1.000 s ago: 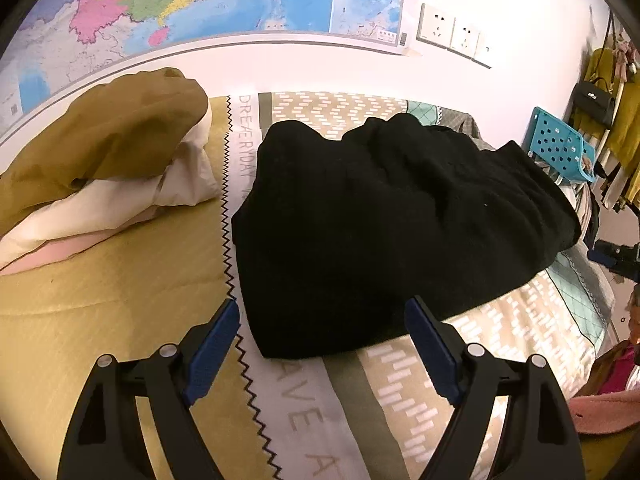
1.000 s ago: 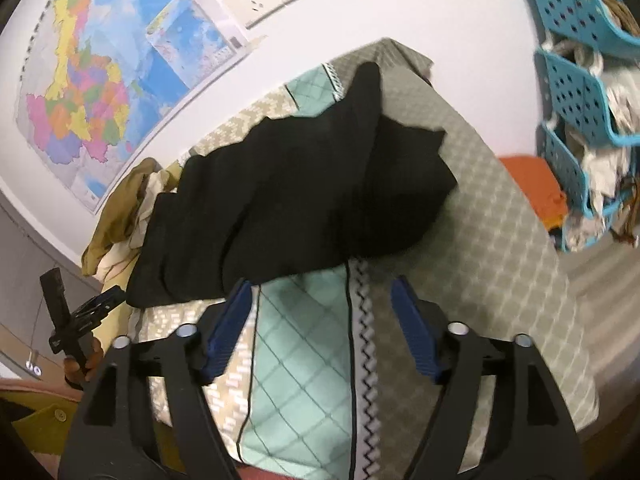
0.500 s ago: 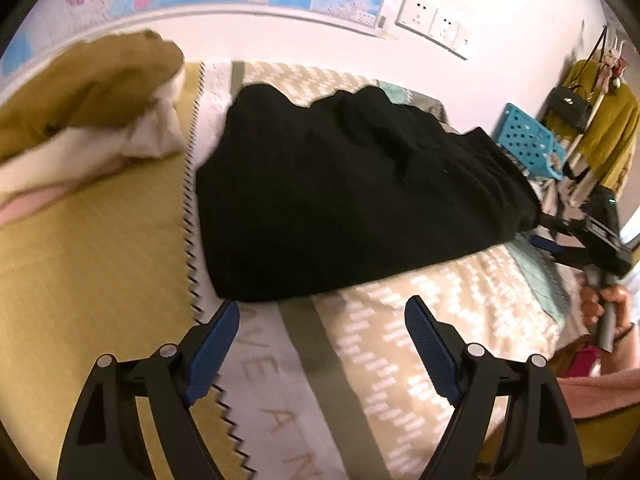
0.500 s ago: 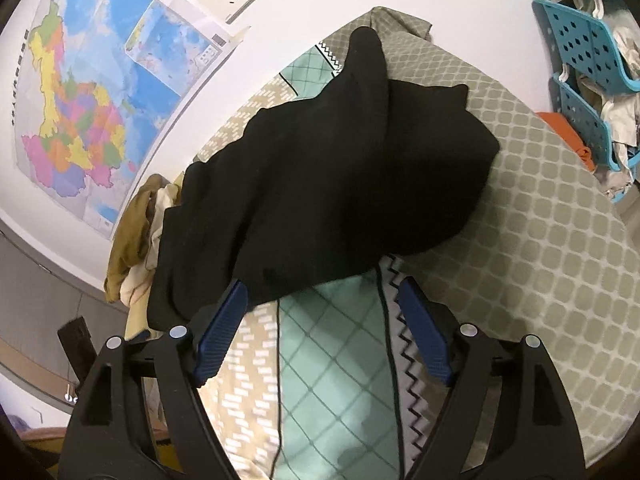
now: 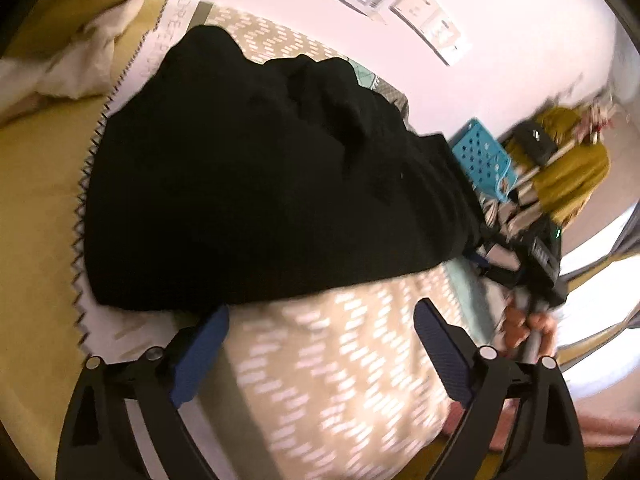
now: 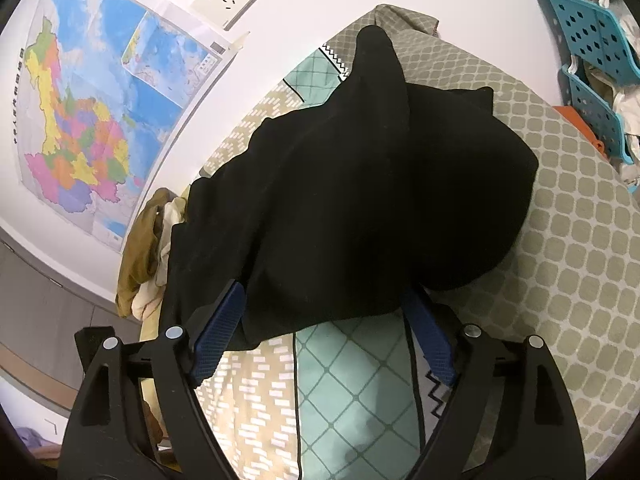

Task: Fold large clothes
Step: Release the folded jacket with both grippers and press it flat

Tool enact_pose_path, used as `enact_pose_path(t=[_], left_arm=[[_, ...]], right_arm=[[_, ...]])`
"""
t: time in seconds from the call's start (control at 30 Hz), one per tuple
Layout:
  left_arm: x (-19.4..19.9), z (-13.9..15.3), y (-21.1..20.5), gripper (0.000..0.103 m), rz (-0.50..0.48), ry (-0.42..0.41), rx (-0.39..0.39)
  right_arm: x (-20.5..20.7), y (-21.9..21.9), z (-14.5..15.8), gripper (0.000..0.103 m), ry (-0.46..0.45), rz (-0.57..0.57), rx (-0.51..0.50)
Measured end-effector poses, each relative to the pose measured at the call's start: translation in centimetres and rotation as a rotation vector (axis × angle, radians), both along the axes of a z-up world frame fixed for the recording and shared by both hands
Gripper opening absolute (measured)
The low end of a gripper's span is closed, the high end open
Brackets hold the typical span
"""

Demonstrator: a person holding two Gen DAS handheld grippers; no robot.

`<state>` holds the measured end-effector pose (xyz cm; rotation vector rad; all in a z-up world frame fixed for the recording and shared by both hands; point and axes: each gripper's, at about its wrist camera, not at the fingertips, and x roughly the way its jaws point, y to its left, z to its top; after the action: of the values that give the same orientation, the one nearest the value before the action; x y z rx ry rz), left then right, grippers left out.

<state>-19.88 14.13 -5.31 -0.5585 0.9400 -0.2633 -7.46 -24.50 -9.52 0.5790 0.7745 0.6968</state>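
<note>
While its jaws just widened, left tool (image 5: pixel 320 320) released beside black garment (image 5: pixel 260 168); right tool (image 6: pixel 324 312) agape astride its hem.

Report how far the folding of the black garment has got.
Done: nothing; the black garment lies rumpled on the patchwork bedspread. In hand: left gripper and right gripper, both open and widening, sit at its near edge. Left: grasping, spreading, every fold.
</note>
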Motion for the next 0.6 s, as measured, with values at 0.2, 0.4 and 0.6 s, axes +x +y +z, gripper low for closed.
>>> enact_pose_path(t=[0.2, 0.4, 0.6], left_arm=[[1.6, -0.2, 0.8, 0.096, 0.053, 0.015, -0.123], [3.0, -0.2, 1.4, 0.096, 0.149, 0.009, -0.163], [3.2, 0.3, 0.7, 0.09, 0.253, -0.035, -0.089]], right_arm=[[0.2, 0.0, -0.1, 0.082, -0.003, -0.005, 0.021], [0.6, -0.1, -0.1, 0.082, -0.007, -0.034, 0.041], [1.0, 0.3, 0.1, 0.084, -0.008, -0.085, 0.06]])
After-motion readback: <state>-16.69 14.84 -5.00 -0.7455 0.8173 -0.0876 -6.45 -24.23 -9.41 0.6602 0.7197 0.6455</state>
